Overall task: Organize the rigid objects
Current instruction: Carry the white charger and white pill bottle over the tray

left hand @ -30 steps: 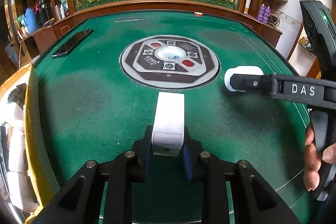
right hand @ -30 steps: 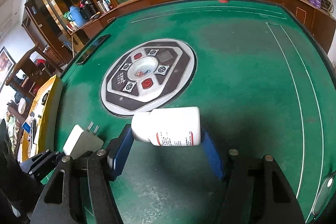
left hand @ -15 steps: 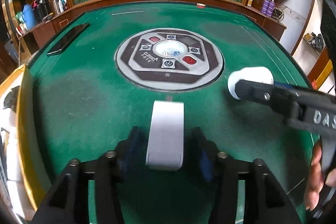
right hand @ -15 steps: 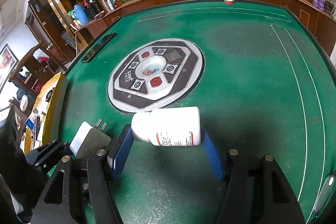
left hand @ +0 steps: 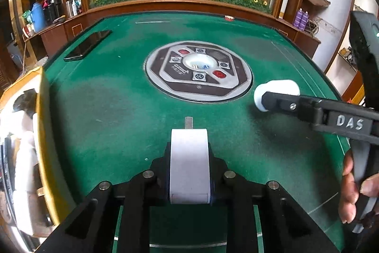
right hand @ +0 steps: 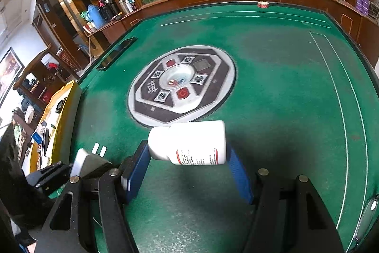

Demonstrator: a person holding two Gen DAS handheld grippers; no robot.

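My left gripper (left hand: 189, 172) is shut on a white plug adapter (left hand: 189, 163), its metal prongs pointing forward above the green felt table (left hand: 106, 115). The adapter also shows in the right wrist view (right hand: 90, 160) at lower left. My right gripper (right hand: 189, 153) is shut on a white pill bottle (right hand: 189, 142) held sideways, cap to the left, above the felt. The bottle's cap end (left hand: 276, 94) shows in the left wrist view, right of the adapter.
A round grey control panel (left hand: 199, 71) sits in the table's middle. A black phone (left hand: 87, 45) lies at the far left edge. A yellow box (right hand: 59, 115) with several items stands off the left side. A wooden rim borders the table.
My left gripper opened around the adapter half a second ago and has closed on it again, lifting it. The right gripper holds the bottle steady, moved slightly.
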